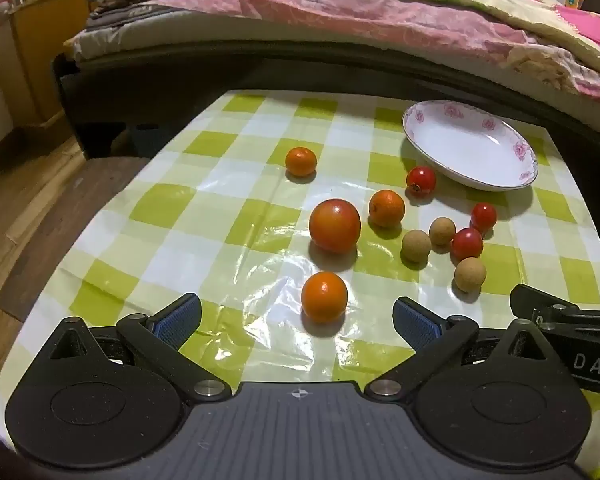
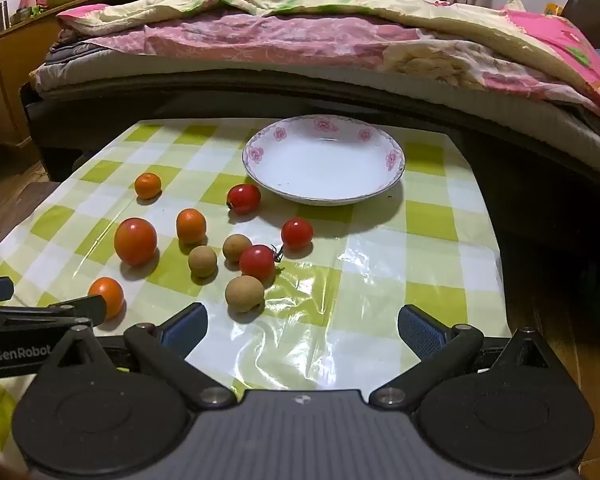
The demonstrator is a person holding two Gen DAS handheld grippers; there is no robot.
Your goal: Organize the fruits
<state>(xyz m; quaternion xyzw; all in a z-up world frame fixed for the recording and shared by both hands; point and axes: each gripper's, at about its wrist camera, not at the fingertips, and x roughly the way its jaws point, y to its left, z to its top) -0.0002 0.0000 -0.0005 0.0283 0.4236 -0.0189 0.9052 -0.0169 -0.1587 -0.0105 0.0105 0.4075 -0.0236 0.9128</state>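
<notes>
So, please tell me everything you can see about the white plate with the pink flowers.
The plate is round, shallow and glossy white, likely ceramic, with pink flower prints around its rim and a thin dark line along the edge. It holds nothing. It rests flat on the green-and-white checked tablecloth, at the far side near the bed. A red cherry tomato lies close to its near-left edge, seemingly not touching. No fingers are near it.
</notes>
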